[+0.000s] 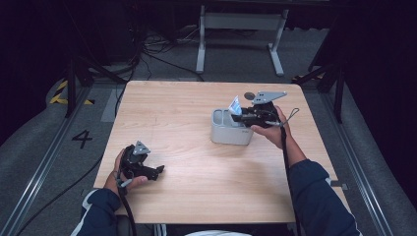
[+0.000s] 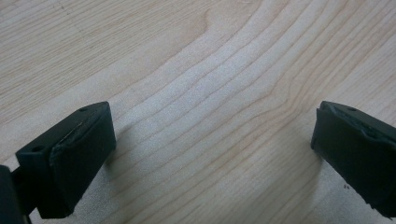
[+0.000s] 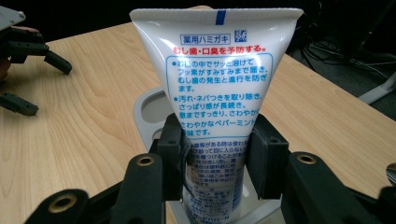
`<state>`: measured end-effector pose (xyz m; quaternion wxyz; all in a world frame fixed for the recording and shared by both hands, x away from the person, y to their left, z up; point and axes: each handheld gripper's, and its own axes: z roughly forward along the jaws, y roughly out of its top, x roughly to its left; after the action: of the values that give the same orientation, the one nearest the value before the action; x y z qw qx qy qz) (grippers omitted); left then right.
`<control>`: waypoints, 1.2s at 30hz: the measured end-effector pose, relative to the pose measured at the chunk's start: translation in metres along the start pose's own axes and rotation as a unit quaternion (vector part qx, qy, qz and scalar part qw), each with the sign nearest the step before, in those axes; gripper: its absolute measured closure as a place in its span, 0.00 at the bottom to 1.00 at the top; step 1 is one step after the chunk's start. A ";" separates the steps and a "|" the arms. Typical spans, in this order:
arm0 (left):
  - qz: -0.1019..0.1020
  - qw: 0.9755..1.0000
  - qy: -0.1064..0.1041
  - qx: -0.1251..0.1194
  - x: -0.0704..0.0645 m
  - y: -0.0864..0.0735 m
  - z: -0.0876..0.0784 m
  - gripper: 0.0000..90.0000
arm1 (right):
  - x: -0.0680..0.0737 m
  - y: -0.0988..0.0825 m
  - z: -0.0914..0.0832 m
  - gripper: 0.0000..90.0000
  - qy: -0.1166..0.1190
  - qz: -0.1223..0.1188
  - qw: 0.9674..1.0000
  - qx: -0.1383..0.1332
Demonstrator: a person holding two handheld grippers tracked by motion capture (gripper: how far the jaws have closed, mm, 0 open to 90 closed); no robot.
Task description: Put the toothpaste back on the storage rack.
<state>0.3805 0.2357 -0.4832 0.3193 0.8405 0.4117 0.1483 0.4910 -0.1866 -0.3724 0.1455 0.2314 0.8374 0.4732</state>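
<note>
Two right gripper [image 3: 215,154] jaws clamp the upright toothpaste tube [image 3: 215,79], crimped end up; left gripper [image 2: 212,154] jaws wide open.

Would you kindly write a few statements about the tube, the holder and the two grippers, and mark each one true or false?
1. The right gripper is clamped on a white toothpaste tube. True.
2. The tube lies flat on the table. False: it stands upright, crimped end up, over the grey holder.
3. The left gripper is open with nothing between its pads. True.
4. The left gripper holds the holder. False: it rests by the near left of the table, apart from the holder.
5. The holder is red. False: it is light grey.
</note>
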 end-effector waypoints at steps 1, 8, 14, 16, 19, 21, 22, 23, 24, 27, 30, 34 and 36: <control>0.000 1.000 0.000 0.000 0.000 0.000 0.000 0.00 | 0.000 -0.001 0.000 0.70 0.000 -0.001 1.000 0.002; 0.000 1.000 0.000 0.000 0.000 0.000 0.000 0.00 | 0.002 -0.007 -0.001 0.68 0.000 -0.010 1.000 0.022; 0.000 1.000 0.000 0.000 0.000 0.000 0.000 0.00 | 0.004 -0.008 -0.004 0.67 0.003 -0.009 1.000 0.021; 0.000 1.000 0.000 0.000 0.000 0.000 0.000 0.00 | 0.004 -0.008 -0.006 0.67 0.003 -0.009 1.000 0.021; 0.000 1.000 0.000 0.000 0.000 0.000 0.000 0.00 | 0.003 -0.010 -0.008 0.67 0.005 -0.007 1.000 0.016; 0.000 1.000 0.000 0.000 0.000 0.000 0.000 0.00 | 0.003 -0.010 -0.010 0.67 0.005 -0.006 1.000 0.016; 0.000 1.000 0.000 0.000 0.000 0.000 0.000 0.00 | 0.003 -0.010 -0.011 0.66 0.005 -0.008 1.000 0.017; 0.000 1.000 0.000 0.000 0.000 0.000 0.000 0.00 | 0.003 -0.010 -0.011 0.66 0.005 -0.008 1.000 0.017; 0.000 1.000 0.000 0.000 0.000 0.000 0.000 0.00 | 0.003 -0.010 -0.012 0.66 0.006 -0.008 1.000 0.016; 0.000 1.000 0.000 0.000 0.000 0.000 0.000 0.00 | 0.002 -0.011 -0.014 0.66 0.011 -0.008 1.000 0.014; 0.000 1.000 0.000 0.000 0.000 0.000 0.000 0.00 | 0.003 -0.010 -0.015 0.69 0.011 -0.004 1.000 0.007; 0.000 1.000 0.000 0.000 0.000 0.000 0.000 0.00 | 0.006 -0.011 -0.013 0.69 0.007 -0.011 1.000 0.021; -0.001 1.000 0.001 0.000 0.000 0.000 0.000 0.00 | 0.007 -0.012 -0.012 0.69 0.007 -0.012 1.000 0.024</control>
<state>0.3805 0.2356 -0.4831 0.3187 0.8402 0.4128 0.1487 0.4761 -0.1969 -0.3762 0.1401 0.2217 0.8521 0.4530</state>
